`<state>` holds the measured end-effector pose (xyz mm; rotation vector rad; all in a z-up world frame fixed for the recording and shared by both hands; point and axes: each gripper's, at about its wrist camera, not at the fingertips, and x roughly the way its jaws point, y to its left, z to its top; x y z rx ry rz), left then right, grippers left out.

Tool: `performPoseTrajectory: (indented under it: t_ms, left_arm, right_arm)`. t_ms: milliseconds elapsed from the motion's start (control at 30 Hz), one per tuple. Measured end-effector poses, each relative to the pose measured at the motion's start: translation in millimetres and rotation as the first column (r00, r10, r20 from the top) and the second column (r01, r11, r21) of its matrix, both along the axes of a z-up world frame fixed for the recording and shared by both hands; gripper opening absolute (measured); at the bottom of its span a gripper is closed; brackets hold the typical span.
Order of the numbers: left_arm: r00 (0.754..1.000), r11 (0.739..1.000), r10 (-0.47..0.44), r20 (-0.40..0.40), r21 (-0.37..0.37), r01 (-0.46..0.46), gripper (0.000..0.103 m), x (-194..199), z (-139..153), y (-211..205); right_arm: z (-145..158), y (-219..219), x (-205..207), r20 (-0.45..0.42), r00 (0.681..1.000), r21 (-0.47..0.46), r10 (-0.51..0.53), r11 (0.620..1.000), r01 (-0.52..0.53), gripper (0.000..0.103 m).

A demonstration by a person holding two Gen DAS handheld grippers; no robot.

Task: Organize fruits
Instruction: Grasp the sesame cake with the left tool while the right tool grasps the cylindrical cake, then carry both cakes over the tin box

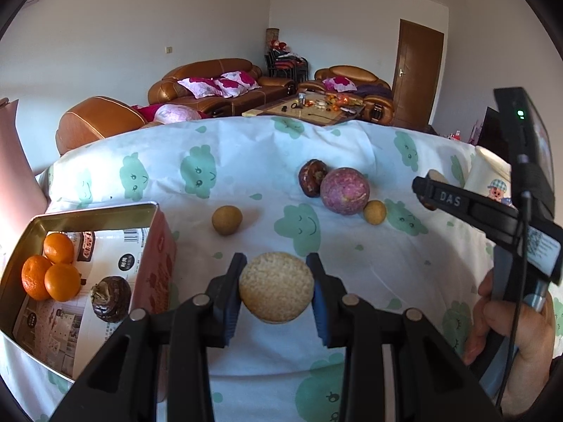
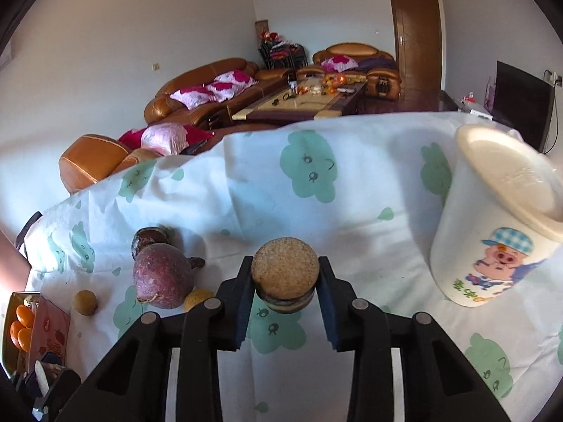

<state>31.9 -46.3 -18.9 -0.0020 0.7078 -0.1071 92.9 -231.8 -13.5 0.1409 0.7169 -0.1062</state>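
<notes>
Left gripper (image 1: 277,263): clenched on a pale round sandwich biscuit (image 1: 276,286), one pad against each side of its edge. Whether the biscuit sits on the cloth or hangs clear of it: cannot be told from the left wrist view.

Right gripper (image 2: 285,264): clamped on a browner sandwich biscuit (image 2: 285,276), dark filling visible along the lower edge, pads in contact on both sides. Handle gripped by a hand (image 1: 506,323) at the right edge of the left wrist view.

Work surface: white cloth with green cloud faces (image 1: 246,154).

Open metal tin (image 1: 102,212), left of the left gripper, printed paper on its floor. Contents:
- three mandarins (image 1: 52,270), touching one another, in the far left corner;
- one dark brown wrinkled fruit (image 1: 109,299), just beside them, kind possibly mangosteen.

Loose fruit on the cloth, outside the tin:
- one longan (image 1: 227,219), alone, between the tin and the far group;
- purple passion fruit (image 1: 345,191), further right;
- second dark brown fruit (image 1: 311,177), touching the passion fruit on its far left side;
- second longan (image 1: 374,212), against the passion fruit's near right side.

White lidded cup with a cartoon pig print (image 2: 492,246): upright, right of the right gripper, well apart from the fruit.
</notes>
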Motion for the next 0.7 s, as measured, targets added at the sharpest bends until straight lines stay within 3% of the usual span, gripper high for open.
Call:
performPoseTrajectory:
  t_ms: [267, 700]
  left_arm:
    - [0.999, 1.0, 0.015, 0.043, 0.023, -0.016, 0.037, -7, 4, 2]
    - [0.995, 0.998, 0.023, 0.101, 0.059, -0.029, 0.037, -24, 12, 22]
  right_arm:
    - [21, 26, -64, 0.14, 0.99, -0.047, 0.017, 0.999, -0.01, 0.036]
    - [25, 71, -105, 0.189, 0.976, -0.087, 0.111, 0.992, -0.096, 0.036]
